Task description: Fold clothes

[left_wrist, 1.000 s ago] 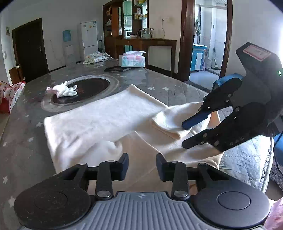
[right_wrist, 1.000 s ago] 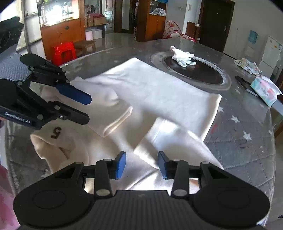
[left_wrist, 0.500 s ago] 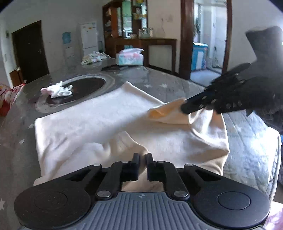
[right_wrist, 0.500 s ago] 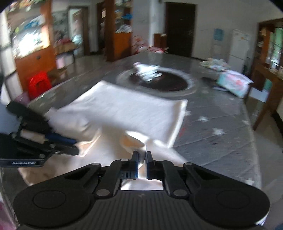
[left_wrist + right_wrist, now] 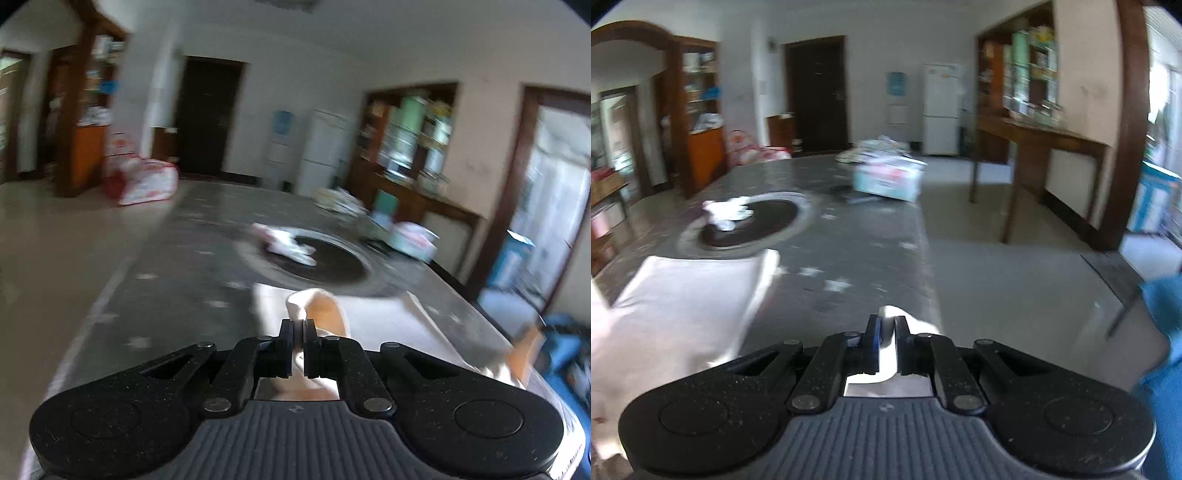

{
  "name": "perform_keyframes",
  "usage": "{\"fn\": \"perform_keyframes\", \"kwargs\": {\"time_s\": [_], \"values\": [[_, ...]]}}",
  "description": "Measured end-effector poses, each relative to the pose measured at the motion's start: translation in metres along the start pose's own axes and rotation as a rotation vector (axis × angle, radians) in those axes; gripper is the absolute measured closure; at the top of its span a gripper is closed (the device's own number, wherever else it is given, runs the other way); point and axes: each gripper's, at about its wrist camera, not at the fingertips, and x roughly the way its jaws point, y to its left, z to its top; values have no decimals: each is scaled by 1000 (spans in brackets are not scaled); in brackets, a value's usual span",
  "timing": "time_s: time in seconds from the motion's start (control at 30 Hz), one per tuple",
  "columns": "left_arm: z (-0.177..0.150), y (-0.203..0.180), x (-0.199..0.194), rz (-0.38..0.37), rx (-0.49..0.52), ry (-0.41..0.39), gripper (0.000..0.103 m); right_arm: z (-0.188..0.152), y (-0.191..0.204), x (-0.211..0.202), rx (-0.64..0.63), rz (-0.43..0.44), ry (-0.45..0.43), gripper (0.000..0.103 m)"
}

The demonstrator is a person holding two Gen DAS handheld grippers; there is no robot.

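Observation:
A cream garment (image 5: 373,317) lies on the grey star-patterned table (image 5: 177,280); it also shows in the right wrist view (image 5: 683,295). My left gripper (image 5: 299,328) is shut on a fold of the garment's cloth, which bulges up between and past the fingertips. My right gripper (image 5: 886,326) is shut on another piece of the same cloth, lifted above the table's right edge. Both views are blurred by motion. Neither gripper shows in the other's view.
A dark round inset (image 5: 753,221) in the table carries a small white cloth (image 5: 727,212). A tissue box (image 5: 886,177) and a pile of cloth (image 5: 875,146) sit at the far end. A wooden side table (image 5: 1034,147) stands right. A blue object (image 5: 1163,306) is at right.
Both grippers closed on the garment's cloth about half a second ago and have since lifted and swung with it; the views now look farther across the table and the room.

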Motion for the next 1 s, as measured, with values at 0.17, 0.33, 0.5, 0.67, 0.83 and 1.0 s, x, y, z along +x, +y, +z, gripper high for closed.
{"fn": "perform_keyframes", "kwargs": {"time_s": [0.17, 0.33, 0.5, 0.67, 0.83, 1.0], "values": [[-10, 47, -24, 109, -133, -20, 98, -19, -27, 11, 80, -80, 46, 96], [-25, 83, -36, 218, -194, -4, 98, -37, -40, 20, 117, -113, 88, 96], [-38, 113, -31, 291, -211, 48, 98, -44, -45, 26, 126, -134, 106, 96], [-47, 131, -27, 340, -217, 60, 98, -41, -45, 33, 116, -153, 121, 96], [-54, 141, -22, 392, -217, 96, 97, -39, -34, 30, 90, -147, 122, 94], [-51, 143, -22, 432, -205, 101, 96, -28, -18, 14, 48, -89, 94, 74]]}}
